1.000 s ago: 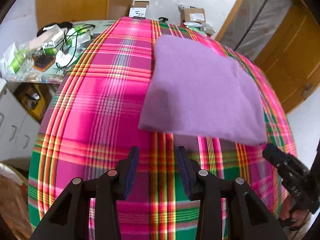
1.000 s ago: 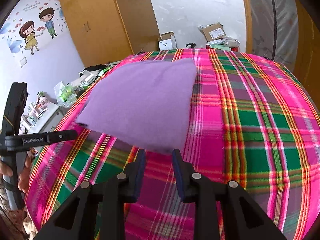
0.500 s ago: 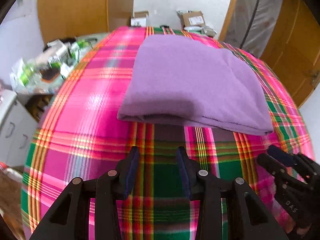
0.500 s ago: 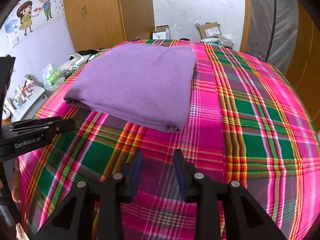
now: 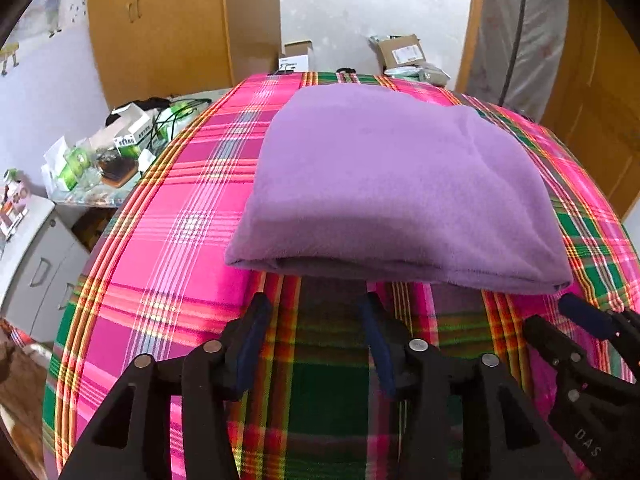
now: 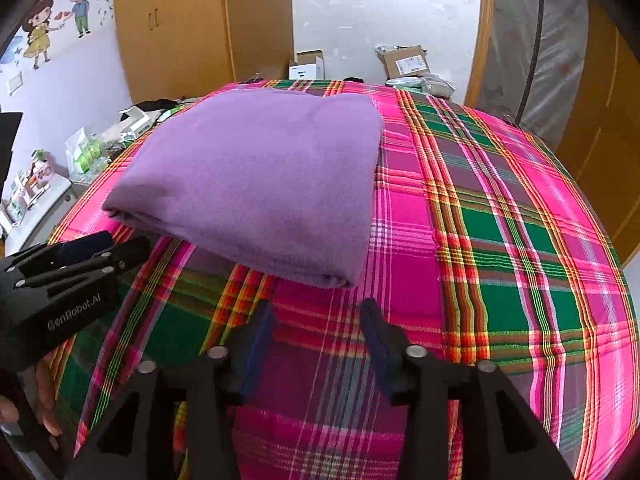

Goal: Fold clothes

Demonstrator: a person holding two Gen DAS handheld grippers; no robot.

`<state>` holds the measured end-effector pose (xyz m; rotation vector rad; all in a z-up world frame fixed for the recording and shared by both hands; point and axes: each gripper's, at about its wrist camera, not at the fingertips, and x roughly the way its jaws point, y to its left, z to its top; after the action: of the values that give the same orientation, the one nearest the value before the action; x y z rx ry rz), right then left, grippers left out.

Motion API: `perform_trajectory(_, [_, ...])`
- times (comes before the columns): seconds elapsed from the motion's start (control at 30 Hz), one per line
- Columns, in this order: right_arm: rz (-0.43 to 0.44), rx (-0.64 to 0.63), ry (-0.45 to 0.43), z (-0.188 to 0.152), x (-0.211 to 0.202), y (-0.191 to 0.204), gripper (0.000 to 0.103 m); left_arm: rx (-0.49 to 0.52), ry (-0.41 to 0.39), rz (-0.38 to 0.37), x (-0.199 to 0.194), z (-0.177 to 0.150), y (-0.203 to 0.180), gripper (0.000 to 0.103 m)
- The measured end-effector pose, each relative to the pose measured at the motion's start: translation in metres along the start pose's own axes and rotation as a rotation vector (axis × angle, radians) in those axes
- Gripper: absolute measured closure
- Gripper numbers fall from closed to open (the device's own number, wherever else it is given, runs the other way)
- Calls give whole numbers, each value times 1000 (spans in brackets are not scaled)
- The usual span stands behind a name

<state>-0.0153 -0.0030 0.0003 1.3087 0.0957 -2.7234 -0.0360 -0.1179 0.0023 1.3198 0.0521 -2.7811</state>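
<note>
Purple fleece cloth (image 5: 396, 188) lies folded into a thick rectangular stack on the pink and green plaid cover (image 5: 172, 240). Several layers are visible at its near edge, and that edge is clear of both tools.

Position relative to the jaws:
- Left gripper (image 5: 316, 320): the stack lies straight ahead and slightly to the right of the jaw line. The near edge sits just beyond the fingertips, not between them. The near left corner of the stack is the closest part.
- Right gripper (image 6: 318, 322): the stack lies ahead and to the left. Its near right corner is just beyond the fingertips, apart from them.

Jaw state: both pairs of jaws are opening and stand wide. Only plaid cover shows in each gap; no fabric is held by either tool.

Axis: the near edge runs across both views, roughly at right angles to the direction in which the fingers point. The two tools are spaced along this edge, one near each front corner, and neither is clearly nearer than the other.

Assessment: the stack appears compact and square. If a further fold is required, each tool would need to advance to its own corner and take hold of all layers together; a shallow grip would likely lift only the top layer and spread the stack open.
</note>
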Motion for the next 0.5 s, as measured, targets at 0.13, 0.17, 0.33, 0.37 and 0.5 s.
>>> perform_trajectory(0.13, [-14, 5, 3, 4, 3, 1, 46, -8, -3, -3, 0, -1, 0, 50])
perform_trajectory(0.17, [-14, 7, 3, 4, 3, 1, 46, -9, -3, -2, 0, -1, 0, 50])
perform_trajectory(0.33, [-25, 10, 7, 4, 4, -1, 45, -10, -1, 3, 2, 0, -1, 49])
perform_trajectory(0.37, [-36, 12, 10, 4, 4, -1, 39, -11, -1, 5, 2, 0, -2, 49])
perform_trajectory(0.5, [-38, 39, 12, 3, 5, -8, 33, -17, 0, 15, 3, 1, -2, 48])
